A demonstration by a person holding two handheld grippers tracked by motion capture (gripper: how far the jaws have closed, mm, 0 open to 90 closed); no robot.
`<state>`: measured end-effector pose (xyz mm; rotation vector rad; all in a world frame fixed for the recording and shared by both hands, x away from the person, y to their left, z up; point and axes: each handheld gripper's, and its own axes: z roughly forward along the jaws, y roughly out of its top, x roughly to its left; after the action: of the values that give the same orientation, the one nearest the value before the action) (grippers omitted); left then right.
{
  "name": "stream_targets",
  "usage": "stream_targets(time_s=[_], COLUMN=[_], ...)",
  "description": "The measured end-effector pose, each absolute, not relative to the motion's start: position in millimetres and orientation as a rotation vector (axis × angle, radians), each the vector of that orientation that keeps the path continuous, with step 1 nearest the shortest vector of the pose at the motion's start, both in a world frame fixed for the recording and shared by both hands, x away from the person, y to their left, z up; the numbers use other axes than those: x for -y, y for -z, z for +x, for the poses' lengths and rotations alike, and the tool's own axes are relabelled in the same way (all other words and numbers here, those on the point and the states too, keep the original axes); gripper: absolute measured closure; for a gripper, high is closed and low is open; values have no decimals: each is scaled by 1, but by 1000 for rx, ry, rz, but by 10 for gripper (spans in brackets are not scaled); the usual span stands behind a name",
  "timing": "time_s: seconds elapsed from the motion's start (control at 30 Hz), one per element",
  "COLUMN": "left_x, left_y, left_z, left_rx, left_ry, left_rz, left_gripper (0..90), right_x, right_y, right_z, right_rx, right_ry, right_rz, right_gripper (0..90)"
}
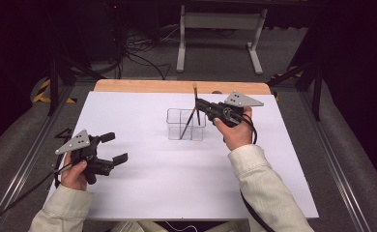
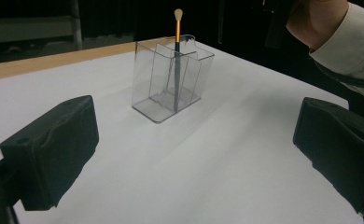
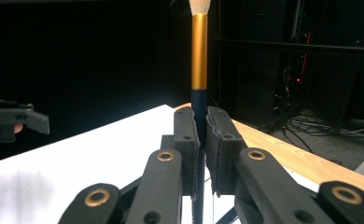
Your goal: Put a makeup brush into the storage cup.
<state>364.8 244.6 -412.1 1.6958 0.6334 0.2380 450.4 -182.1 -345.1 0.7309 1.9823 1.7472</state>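
Brush (image 3: 199,56) upright in organizer (image 1: 186,124), clamped by right tool (image 3: 201,140).

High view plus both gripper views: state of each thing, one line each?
Left tongs: open, holding nothing, above the white table.
Right tongs: shut on the brush handle.
Brush: upright, bristles up, lower end inside the organizer.
Clear organizer: upright on the table, open top, divided into compartments.
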Motion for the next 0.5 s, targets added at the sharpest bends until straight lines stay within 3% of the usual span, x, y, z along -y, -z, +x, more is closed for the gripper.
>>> stream_targets(time_s=[0.5], left_x=[-243], left_y=[413], left_z=[366], left_rx=[-639], left_ry=[-223], left_rz=[1691], left_gripper=[8], right_x=[172], right_y=[352], right_z=[461], right_rx=[-1944], right_ry=[-1784], right_rz=[773], right_gripper=[832])
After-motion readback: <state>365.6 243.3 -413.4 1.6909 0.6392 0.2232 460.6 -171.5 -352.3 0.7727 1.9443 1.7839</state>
